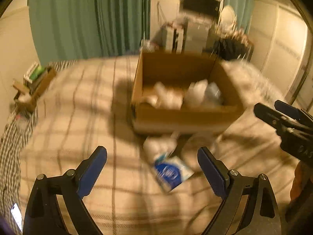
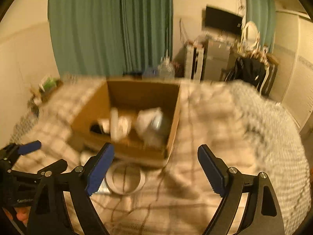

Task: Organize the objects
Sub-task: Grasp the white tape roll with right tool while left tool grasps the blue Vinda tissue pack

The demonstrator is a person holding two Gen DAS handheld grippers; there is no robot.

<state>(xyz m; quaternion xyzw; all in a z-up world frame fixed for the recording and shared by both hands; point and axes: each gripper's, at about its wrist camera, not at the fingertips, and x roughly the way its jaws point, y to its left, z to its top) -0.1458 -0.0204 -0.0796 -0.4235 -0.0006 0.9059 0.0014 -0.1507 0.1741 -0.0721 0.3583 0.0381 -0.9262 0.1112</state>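
Both grippers open above a bed, a box of packets ahead

Right now I see, through my left wrist camera, my left gripper (image 1: 152, 163) with its blue-padded jaws spread wide and nothing between them. Just beyond the gap lies a blue and white packet (image 1: 172, 173) on the checked blanket (image 1: 78, 107). It is a flat, roughly rectangular pack with a dark blue oval label. Its long axis runs diagonally, from upper left to lower right in this view, and it lies flat with the label facing up. Beside it, touching or nearly so, are pale crumpled bags (image 1: 159, 145), too blurred for me to describe further.

Behind these stands an open cardboard box (image 1: 187, 115) on the bed, its open top facing up. Inside it I can make out several whitish wrapped items (image 1: 203, 94), smeared by motion blur.

At the right edge of that view my right gripper (image 1: 272, 108) shows from the side, its fingers apart.

Through the right wrist camera, the right gripper's jaws are likewise wide apart and hold nothing. A pale ring-shaped object (image 2: 125, 179) lies on the blanket just in front of the box's near corner. Green curtains (image 2: 109, 27) hang behind the bed.
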